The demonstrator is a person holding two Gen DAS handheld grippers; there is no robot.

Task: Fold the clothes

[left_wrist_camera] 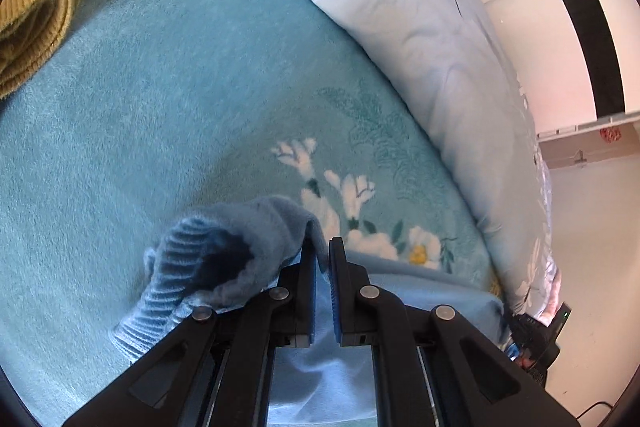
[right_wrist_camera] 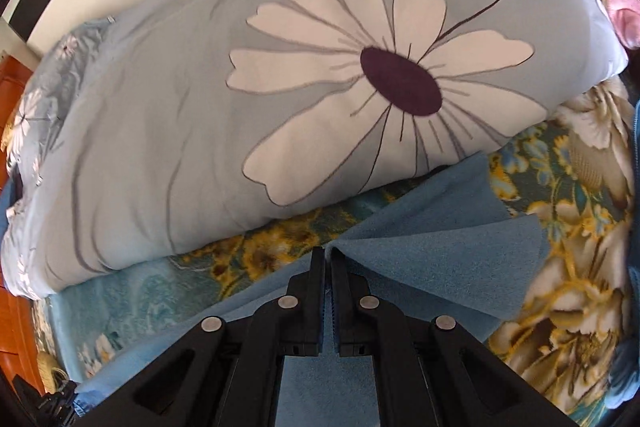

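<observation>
Clamping the blue sweater (left_wrist_camera: 224, 259), both jaws shut; only the left view shows its ribbed cuff (left_wrist_camera: 160, 307).

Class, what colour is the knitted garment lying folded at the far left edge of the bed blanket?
Mustard yellow knitted garment, clearest in the left wrist view.

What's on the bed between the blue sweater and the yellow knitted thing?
Nothing but bare teal blanket. In the left wrist view, the blue sweater is pinched in the left gripper, and the yellow knit lies far off, apart.
</observation>
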